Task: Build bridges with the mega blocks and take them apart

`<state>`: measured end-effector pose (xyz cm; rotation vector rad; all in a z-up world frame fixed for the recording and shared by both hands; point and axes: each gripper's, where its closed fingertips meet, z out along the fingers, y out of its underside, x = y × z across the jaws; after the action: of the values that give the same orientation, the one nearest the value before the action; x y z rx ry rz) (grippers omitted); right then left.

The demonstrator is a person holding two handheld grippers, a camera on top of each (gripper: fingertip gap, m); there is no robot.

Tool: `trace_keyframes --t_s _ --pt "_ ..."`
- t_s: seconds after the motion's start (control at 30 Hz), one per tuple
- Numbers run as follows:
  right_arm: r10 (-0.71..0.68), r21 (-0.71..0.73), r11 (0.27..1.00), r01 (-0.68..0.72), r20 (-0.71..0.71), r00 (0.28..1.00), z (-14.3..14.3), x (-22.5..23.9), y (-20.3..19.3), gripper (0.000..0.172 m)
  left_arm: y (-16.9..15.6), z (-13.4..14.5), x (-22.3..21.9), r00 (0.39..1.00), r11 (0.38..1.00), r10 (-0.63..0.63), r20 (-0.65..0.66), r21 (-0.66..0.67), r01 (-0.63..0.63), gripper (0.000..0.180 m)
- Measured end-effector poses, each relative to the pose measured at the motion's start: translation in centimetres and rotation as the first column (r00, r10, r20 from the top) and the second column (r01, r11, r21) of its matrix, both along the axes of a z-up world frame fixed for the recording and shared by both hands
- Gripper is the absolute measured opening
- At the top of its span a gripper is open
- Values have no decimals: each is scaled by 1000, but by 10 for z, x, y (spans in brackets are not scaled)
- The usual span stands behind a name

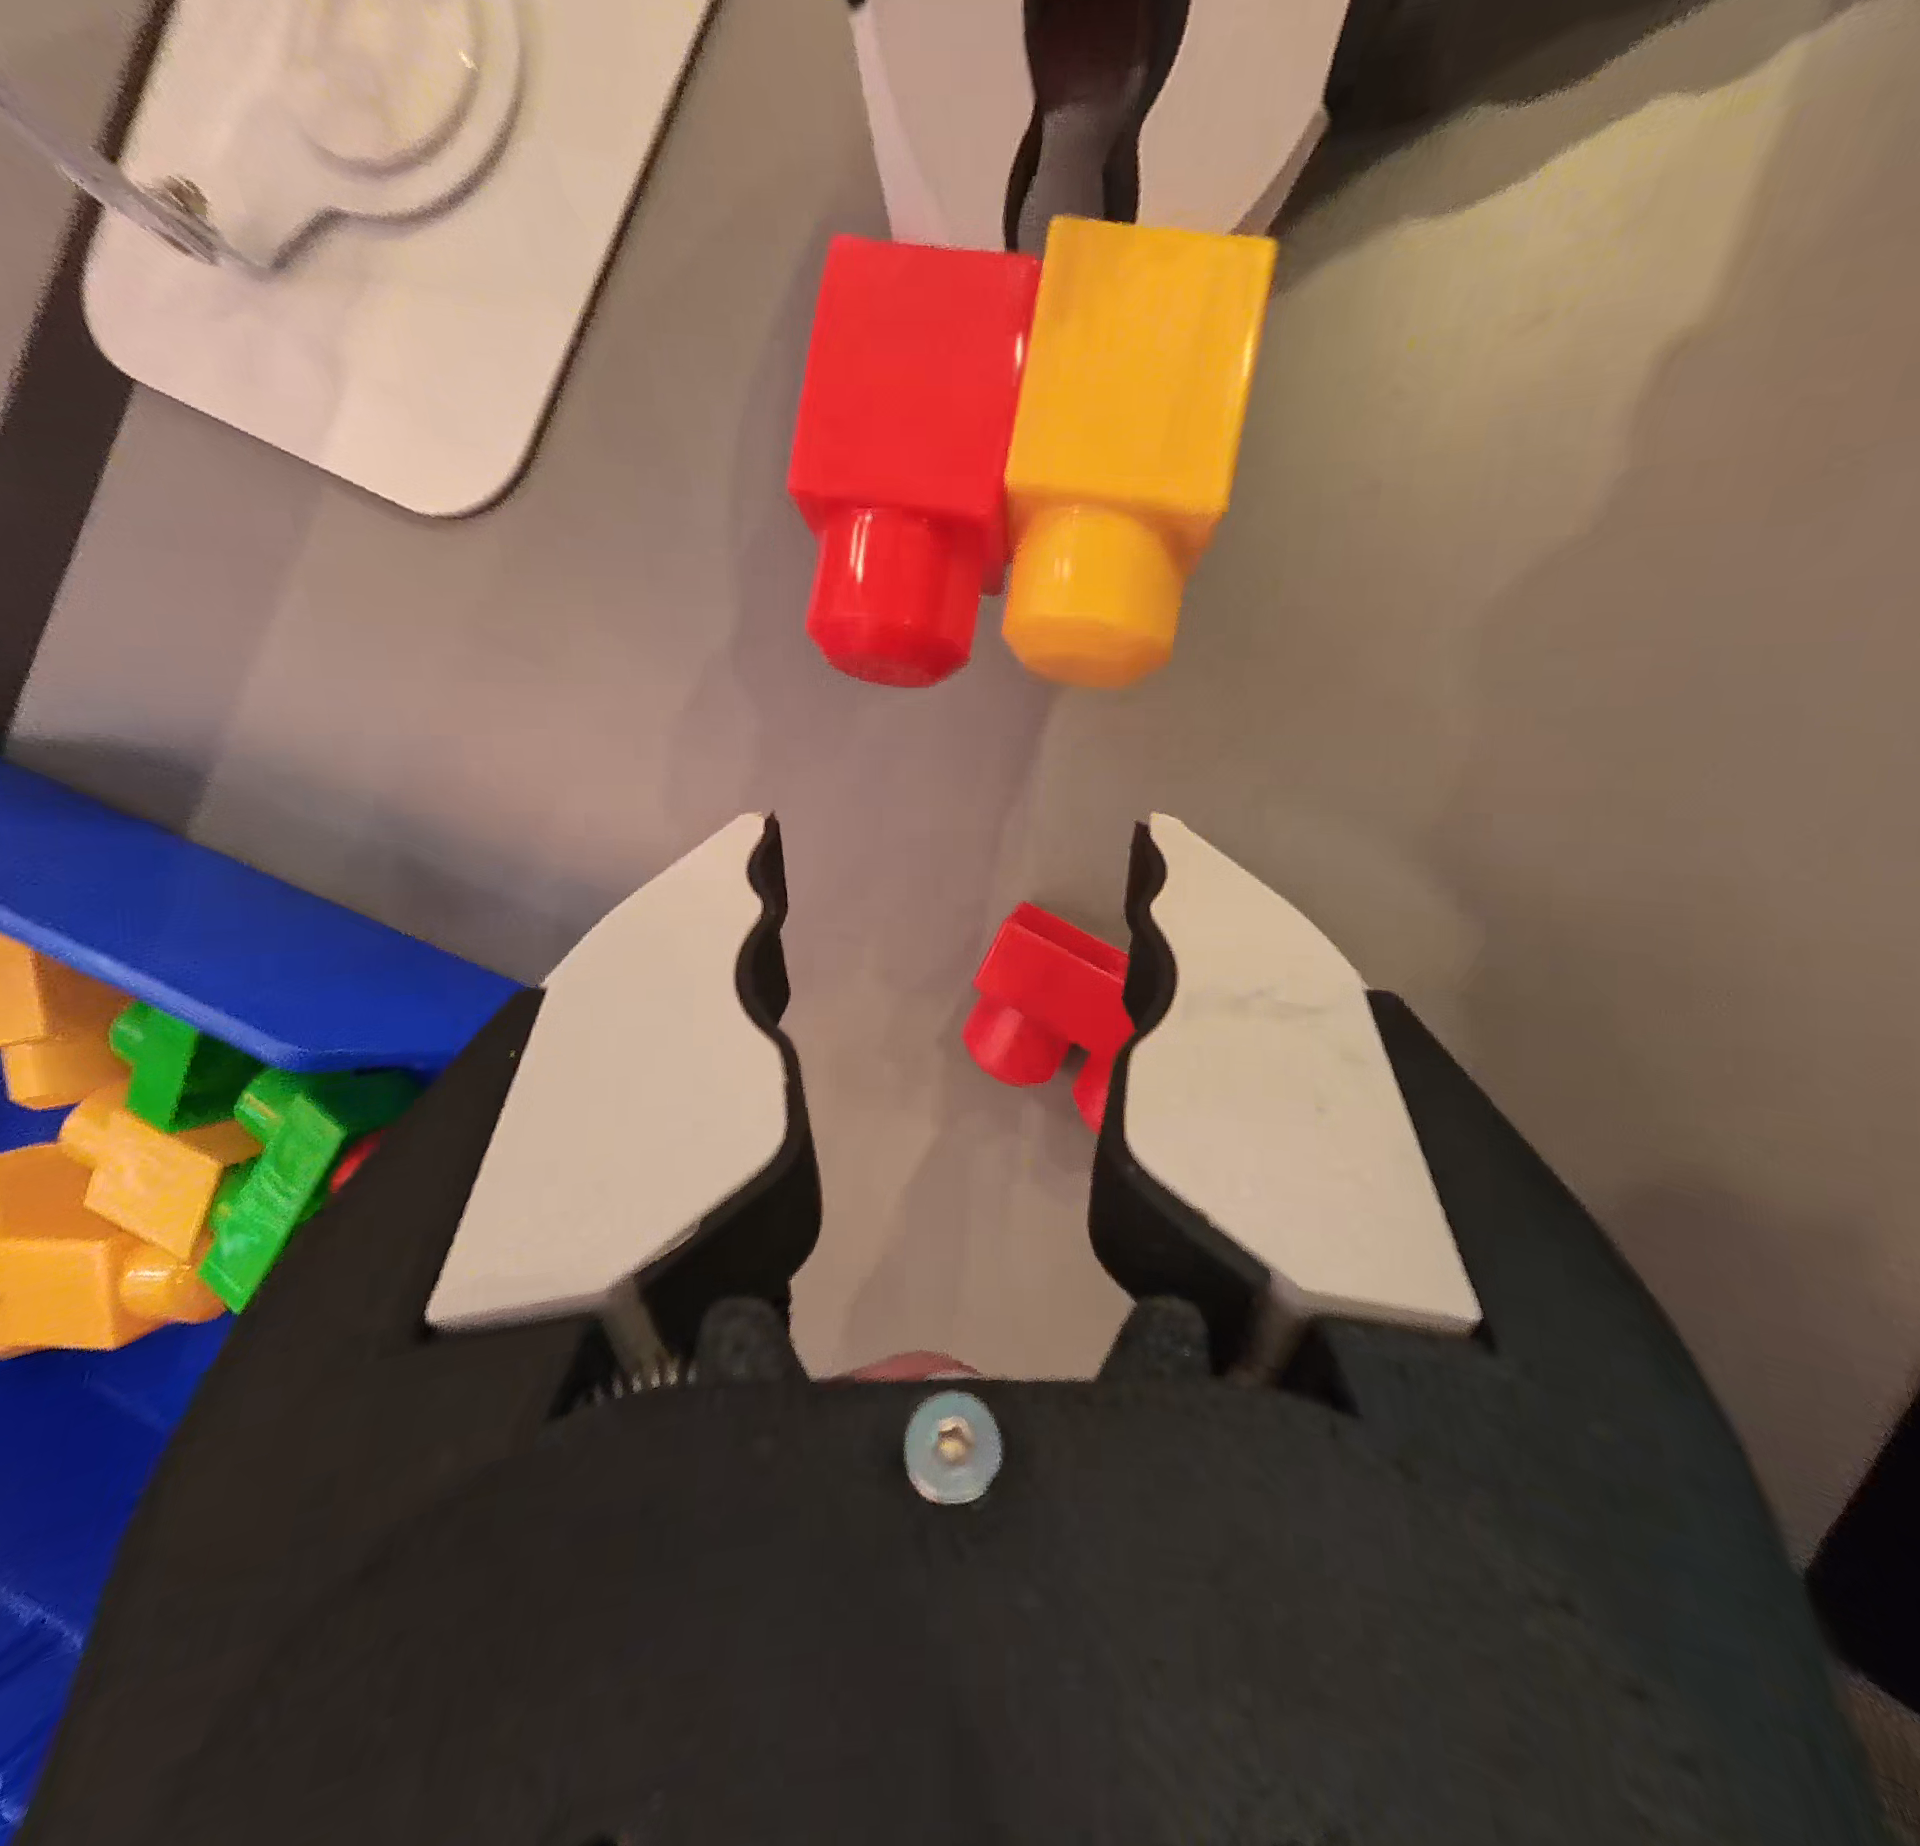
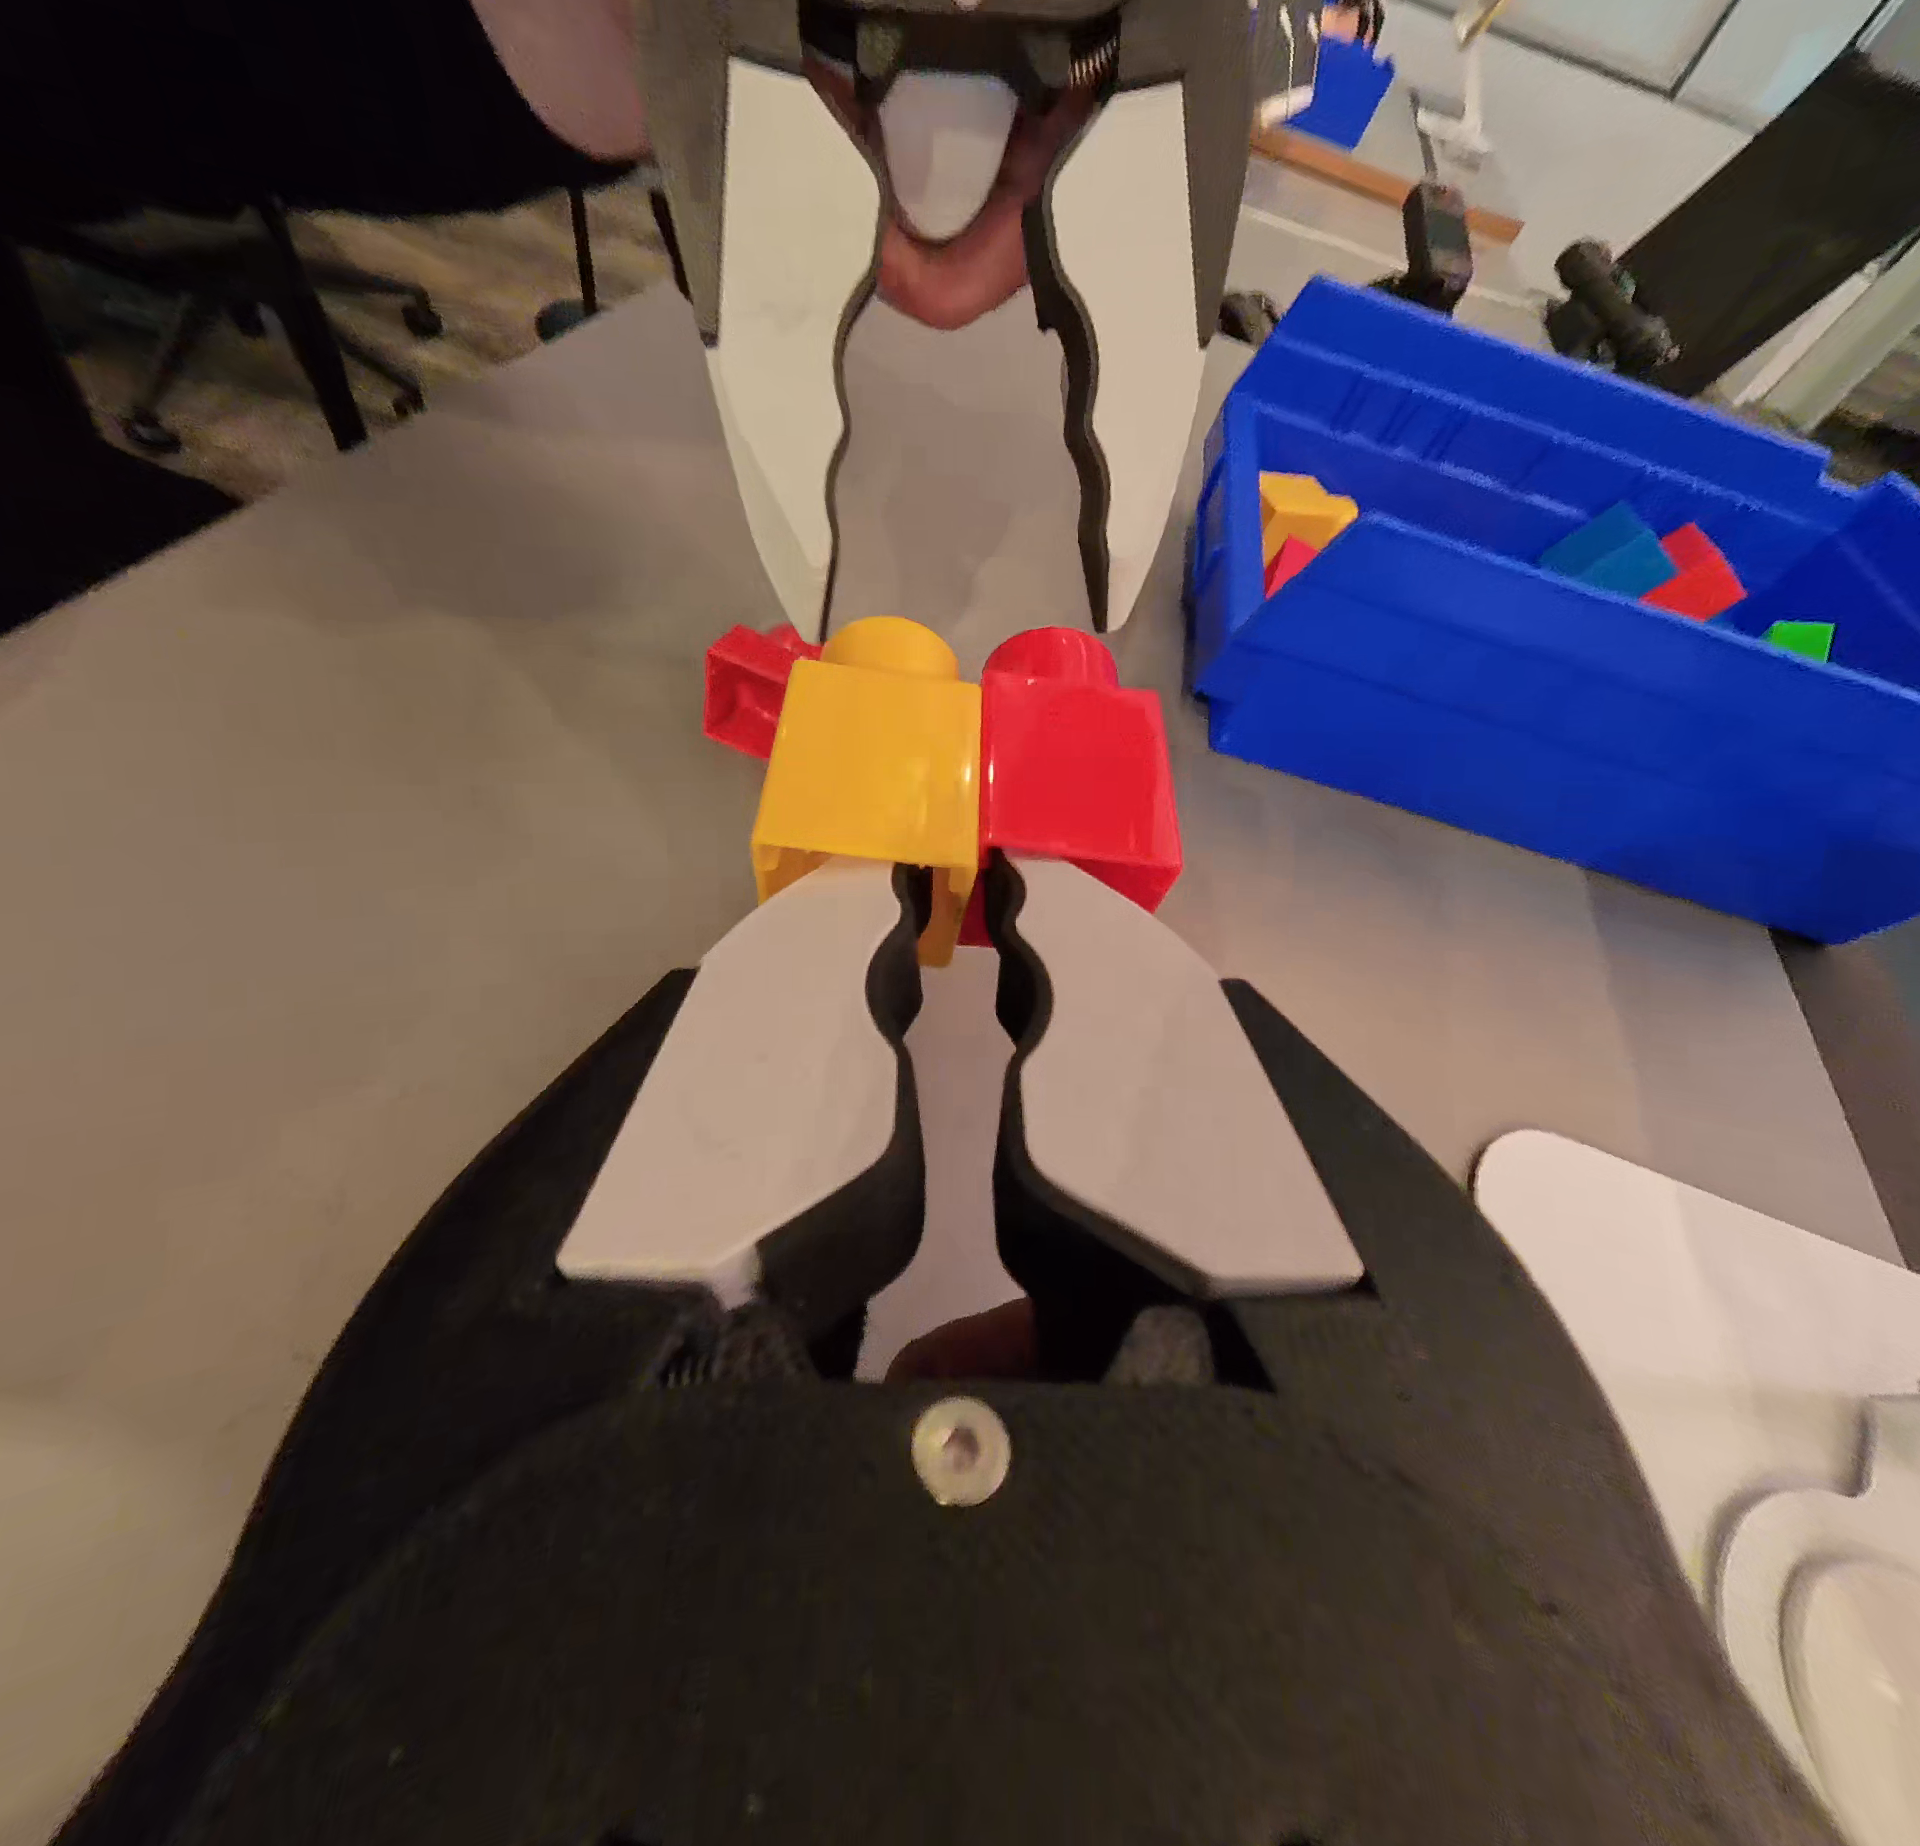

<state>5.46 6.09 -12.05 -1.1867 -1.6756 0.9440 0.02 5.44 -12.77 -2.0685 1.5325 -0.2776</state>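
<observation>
The right gripper point(image 2: 954, 887) pinches the touching walls of a shiny yellow block point(image 2: 873, 768) and a shiny red block point(image 2: 1075, 768), one finger poked into each hollow bottom. Both blocks are smooth plastic squares with one round knob on top, side by side. The left gripper point(image 1: 956, 835) has its wavy black pads wide apart, holding nothing. A small red block point(image 1: 1044, 1007) lies on the smooth grey table point(image 1: 1455, 653) beside its right finger. The blue plastic bin point(image 2: 1507, 747) nearby holds more blocks. No writing shows.
</observation>
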Motion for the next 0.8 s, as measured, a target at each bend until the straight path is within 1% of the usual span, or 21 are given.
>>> trace_keyframes --t_s 0.1,0.17,0.2,0.33,0.4,0.53,0.6,0.67,0.8 --pt "23 -8 1000 -23 -49 999 9 -1 -9 9 -3 11 6 996 999 -19 83 35 16 54" --pt "41 6 999 -40 -64 997 12 -2 -16 9 -6 21 10 985 999 -30 171 33 25 40" --pt "47 9 999 -46 -72 996 13 -2 -19 9 -4 26 9 979 999 -19 201 43 11 37" --pt "76 -20 997 -79 -115 990 20 0 -28 9 3 37 2 961 996 24 277 75 -47 38" --pt "92 -30 995 -97 -129 987 23 1 -32 9 -1 42 8 945 997 6 326 71 -30 39" --pt "101 -33 994 -107 -145 984 25 2 -34 10 -2 36 14 947 996 -6 320 90 -25 31" --pt "102 -47 993 -111 -158 982 27 3 -33 9 -5 39 17 931 997 -17 366 76 -12 28" --pt "102 -55 992 -113 -165 981 28 3 -33 10 -4 40 17 923 998 -4 385 63 -22 28" --pt "104 -36 993 -110 -147 984 24 1 -35 10 -4 34 17 938 997 -7 346 76 -20 23"
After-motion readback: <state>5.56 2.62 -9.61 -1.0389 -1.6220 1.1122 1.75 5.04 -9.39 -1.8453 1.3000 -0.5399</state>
